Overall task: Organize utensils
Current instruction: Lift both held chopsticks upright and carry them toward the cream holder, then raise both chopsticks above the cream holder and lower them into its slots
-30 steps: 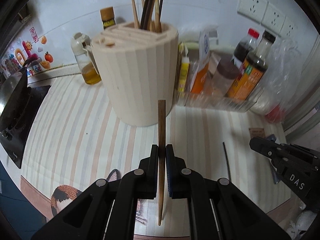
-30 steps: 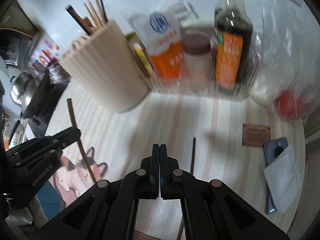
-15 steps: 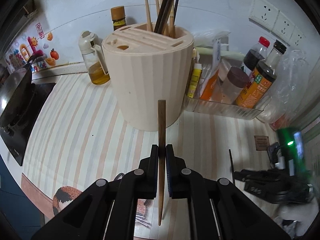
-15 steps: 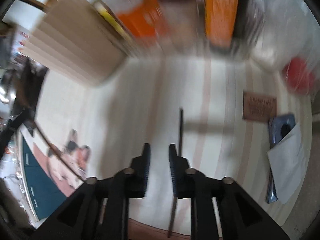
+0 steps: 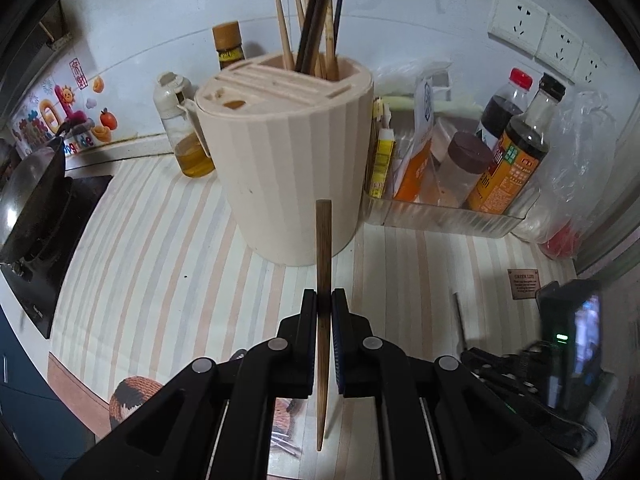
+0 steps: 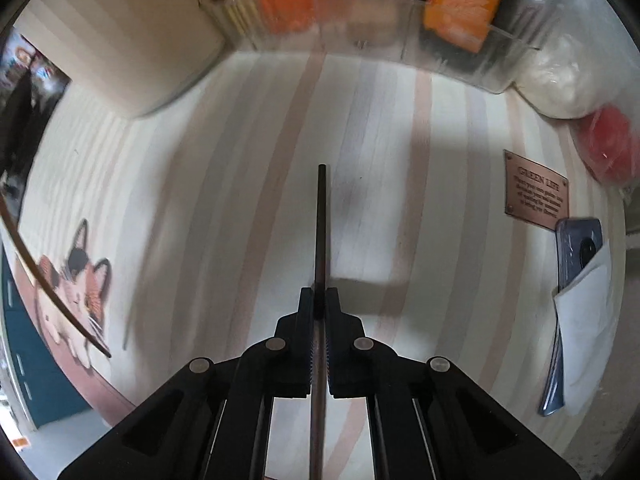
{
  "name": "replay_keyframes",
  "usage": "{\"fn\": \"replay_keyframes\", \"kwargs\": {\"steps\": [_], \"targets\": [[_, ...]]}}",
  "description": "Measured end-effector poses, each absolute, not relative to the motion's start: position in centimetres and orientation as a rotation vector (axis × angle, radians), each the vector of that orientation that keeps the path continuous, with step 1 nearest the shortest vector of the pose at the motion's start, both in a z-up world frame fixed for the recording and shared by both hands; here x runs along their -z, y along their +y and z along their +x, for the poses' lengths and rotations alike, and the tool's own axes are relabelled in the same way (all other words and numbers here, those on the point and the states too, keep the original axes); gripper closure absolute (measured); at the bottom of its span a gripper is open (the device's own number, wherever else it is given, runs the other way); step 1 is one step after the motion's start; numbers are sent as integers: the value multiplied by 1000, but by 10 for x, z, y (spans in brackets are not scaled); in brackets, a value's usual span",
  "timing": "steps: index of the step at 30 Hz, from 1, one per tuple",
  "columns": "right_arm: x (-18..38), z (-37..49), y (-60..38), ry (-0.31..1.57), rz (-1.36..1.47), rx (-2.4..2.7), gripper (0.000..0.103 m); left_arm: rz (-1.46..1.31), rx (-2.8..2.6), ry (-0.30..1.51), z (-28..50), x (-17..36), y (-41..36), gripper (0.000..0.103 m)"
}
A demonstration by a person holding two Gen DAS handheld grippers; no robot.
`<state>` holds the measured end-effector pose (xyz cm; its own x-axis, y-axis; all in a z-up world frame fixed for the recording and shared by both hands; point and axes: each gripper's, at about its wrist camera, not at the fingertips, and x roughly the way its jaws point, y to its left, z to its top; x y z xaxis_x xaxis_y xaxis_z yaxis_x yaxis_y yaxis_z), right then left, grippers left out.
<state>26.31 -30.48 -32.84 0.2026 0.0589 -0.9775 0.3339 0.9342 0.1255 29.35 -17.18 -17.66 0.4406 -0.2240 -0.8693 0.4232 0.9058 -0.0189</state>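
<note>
Left gripper: jaws closed on a brown wooden chopstick, clamped about mid-length; blunt end points up and away, tapered tip hangs down toward the near edge. Held near-upright, presumably so it can be dropped endwise into the holder

Right gripper: jaws closed around a dark chopstick that runs straight out along the fingers toward the far side. Whether it is lifted or still touching the striped countertop cannot be told; the view is motion-blurred. Gripping along the stick's axis keeps it aligned with the tool for later insertion, by my reading

Utensil holder: pale ribbed cylinder, far centre of the left wrist view, standing on the countertop. Slotted top; open compartment at its far right side holds several upright chopsticks, light and dark mixed. Likely destination for both held sticks

Clear tray: just right of the holder, containing sauce bottles, a jar and packets; not part of the task, but close enough to crowd an approach from the right

Oil bottle: far left of the holder, near the wall

Stove with pan: far left edge

Phone: right side, on the counter, partly under white paper

Progress, judged: two sticks in hand, neither yet in the holder
</note>
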Motion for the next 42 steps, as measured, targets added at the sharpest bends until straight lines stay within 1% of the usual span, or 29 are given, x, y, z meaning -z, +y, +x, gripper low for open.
{"fn": "replay_keyframes", "kwargs": {"steps": [6,11,15,18,19,21,24,26,28,30,33,37,39,40,41,42], "targets": [[278,242,-305,1161,356,184,98,201,402,1027,292,163,-166,98],[233,243,-305,1008,341,189,99,184,424,982,288,138,-164,98],[183,254,-310,855,326,195,99,144,454,916,289,104,-165,98],[145,260,-316,730,325,198,101,98,477,839,297,64,-165,98],[134,263,-317,701,326,192,103,87,482,812,300,50,-165,98],[104,272,-322,622,335,186,103,64,488,762,308,25,-165,98],[67,290,-330,554,321,175,103,59,475,687,317,-4,-164,98],[57,302,-336,574,342,154,103,56,466,657,319,-14,-163,98],[59,311,-346,631,400,144,103,58,456,644,318,-15,-163,98],[75,316,-357,705,488,134,103,59,447,661,317,-5,-162,98],[122,321,-366,846,627,130,102,75,411,706,318,22,-159,98],[197,321,-369,1003,739,147,87,106,347,772,321,60,-157,98],[226,329,-367,1047,756,152,85,136,297,792,326,78,-155,98],[239,333,-365,1069,751,151,81,158,274,792,327,85,-155,98],[257,341,-363,1104,755,156,72,177,253,801,329,93,-154,98],[270,346,-362,1118,761,156,69,179,237,827,333,103,-152,98]]}}
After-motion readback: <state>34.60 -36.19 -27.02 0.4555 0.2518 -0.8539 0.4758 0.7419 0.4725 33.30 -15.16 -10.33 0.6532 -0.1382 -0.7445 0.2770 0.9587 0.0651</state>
